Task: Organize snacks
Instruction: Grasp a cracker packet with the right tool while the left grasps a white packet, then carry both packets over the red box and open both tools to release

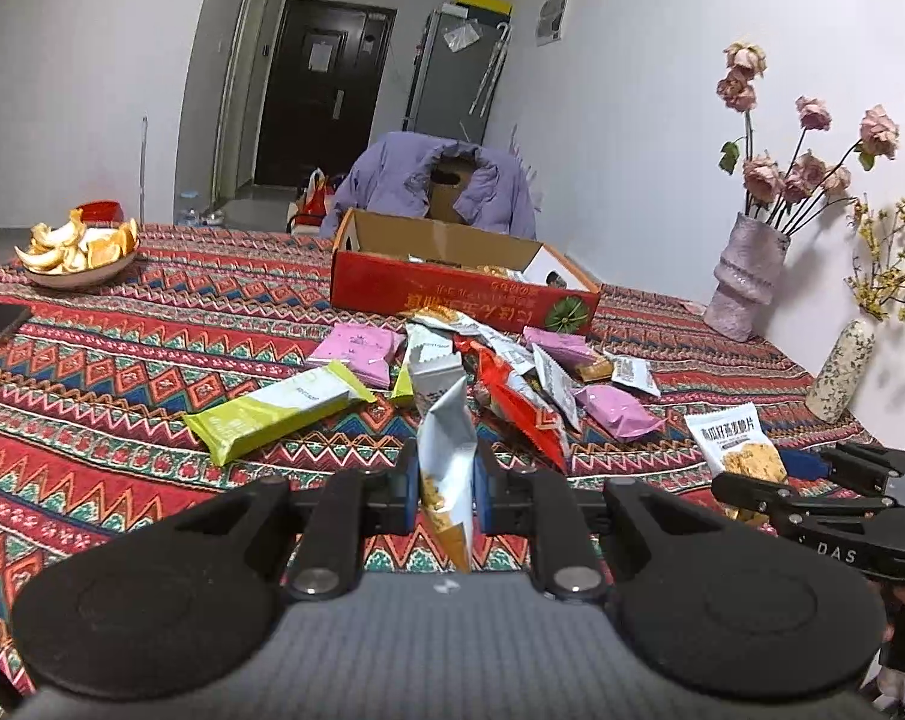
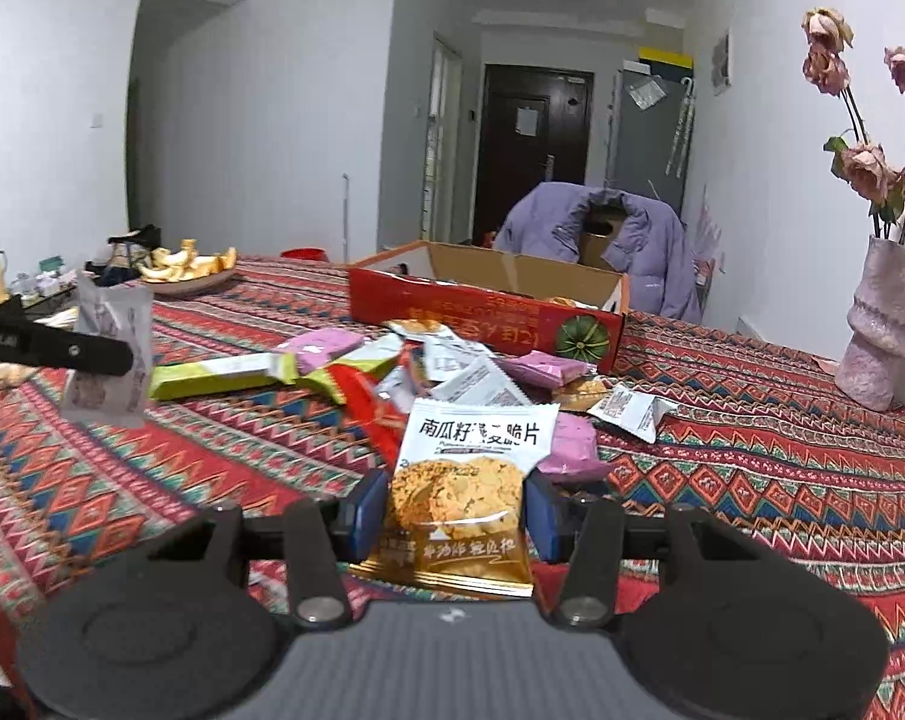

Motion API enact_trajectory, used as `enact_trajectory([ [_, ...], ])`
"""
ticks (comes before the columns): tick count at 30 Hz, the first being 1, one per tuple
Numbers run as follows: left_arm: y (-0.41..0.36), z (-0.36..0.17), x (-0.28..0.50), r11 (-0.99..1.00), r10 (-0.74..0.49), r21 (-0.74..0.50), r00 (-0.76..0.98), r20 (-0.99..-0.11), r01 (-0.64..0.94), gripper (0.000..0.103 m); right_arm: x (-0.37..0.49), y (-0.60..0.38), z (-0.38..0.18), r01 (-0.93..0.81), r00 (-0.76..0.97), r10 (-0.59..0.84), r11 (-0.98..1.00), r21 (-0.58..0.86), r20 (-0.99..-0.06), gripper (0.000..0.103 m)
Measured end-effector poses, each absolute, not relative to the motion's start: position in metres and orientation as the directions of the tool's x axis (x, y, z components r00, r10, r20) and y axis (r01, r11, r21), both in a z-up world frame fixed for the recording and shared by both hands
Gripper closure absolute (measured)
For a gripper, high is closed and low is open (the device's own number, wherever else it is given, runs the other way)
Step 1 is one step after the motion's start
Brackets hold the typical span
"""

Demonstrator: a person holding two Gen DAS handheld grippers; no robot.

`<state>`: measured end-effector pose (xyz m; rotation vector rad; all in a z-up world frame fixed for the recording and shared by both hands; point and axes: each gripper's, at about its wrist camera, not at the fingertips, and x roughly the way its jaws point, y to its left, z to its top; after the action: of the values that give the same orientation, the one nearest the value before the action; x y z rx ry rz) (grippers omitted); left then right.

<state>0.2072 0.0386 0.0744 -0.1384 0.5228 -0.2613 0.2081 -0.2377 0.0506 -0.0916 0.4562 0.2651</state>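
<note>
My left gripper (image 1: 446, 489) is shut on a small white and orange snack packet (image 1: 446, 456), held edge-on above the cloth. My right gripper (image 2: 452, 510) is shut on a white cracker packet (image 2: 461, 480) with an orange foot, its face toward the camera. The same cracker packet (image 1: 737, 444) and right gripper (image 1: 812, 489) show at the right of the left wrist view. The left gripper (image 2: 98, 360) with its packet (image 2: 113, 348) shows at the left of the right wrist view. A pile of loose snack packets (image 1: 500, 372) lies ahead, before an open red cardboard box (image 1: 452, 282).
A patterned red tablecloth (image 1: 122, 360) covers the table. A plate of orange peels (image 1: 77, 252) sits far left. A pink vase with dried roses (image 1: 746, 276) and a small speckled vase (image 1: 839, 372) stand at the right by the wall. A chair with a purple jacket (image 1: 434, 180) stands behind the box.
</note>
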Motion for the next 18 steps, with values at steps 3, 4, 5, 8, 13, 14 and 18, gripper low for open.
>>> enact_trajectory([
  [3,0.039,0.080,0.199,0.957,-0.285,-0.190,0.844,-0.456,0.220,0.085,0.200,-0.238,0.052,-0.265,0.870,0.229,0.964,-0.023,-0.437,0.056],
  [4,0.039,0.082,0.197,0.958,-0.282,-0.187,0.847,-0.450,0.220,0.085,0.199,-0.238,0.053,-0.264,0.871,0.229,0.964,-0.020,-0.435,0.056],
  [5,0.039,0.083,0.195,0.958,-0.281,-0.185,0.850,-0.445,0.220,0.085,0.197,-0.239,0.053,-0.265,0.872,0.231,0.964,-0.017,-0.432,0.056],
  [8,0.040,0.087,0.194,0.955,-0.288,-0.193,0.853,-0.434,0.225,0.085,0.192,-0.239,0.057,-0.268,0.875,0.233,0.963,-0.024,-0.424,0.056],
  [13,0.046,0.111,0.206,0.950,-0.310,-0.184,0.833,-0.459,0.253,0.085,0.189,-0.248,0.083,-0.285,0.891,0.249,0.958,-0.041,-0.380,0.056],
  [14,0.050,0.120,0.210,0.941,-0.336,-0.198,0.818,-0.467,0.274,0.085,0.190,-0.253,0.096,-0.313,0.886,0.279,0.949,-0.033,-0.370,0.056],
  [18,0.062,0.170,0.236,0.910,-0.415,-0.231,0.772,-0.481,0.345,0.085,0.205,-0.274,0.149,-0.409,0.858,0.368,0.911,-0.043,-0.359,0.056],
])
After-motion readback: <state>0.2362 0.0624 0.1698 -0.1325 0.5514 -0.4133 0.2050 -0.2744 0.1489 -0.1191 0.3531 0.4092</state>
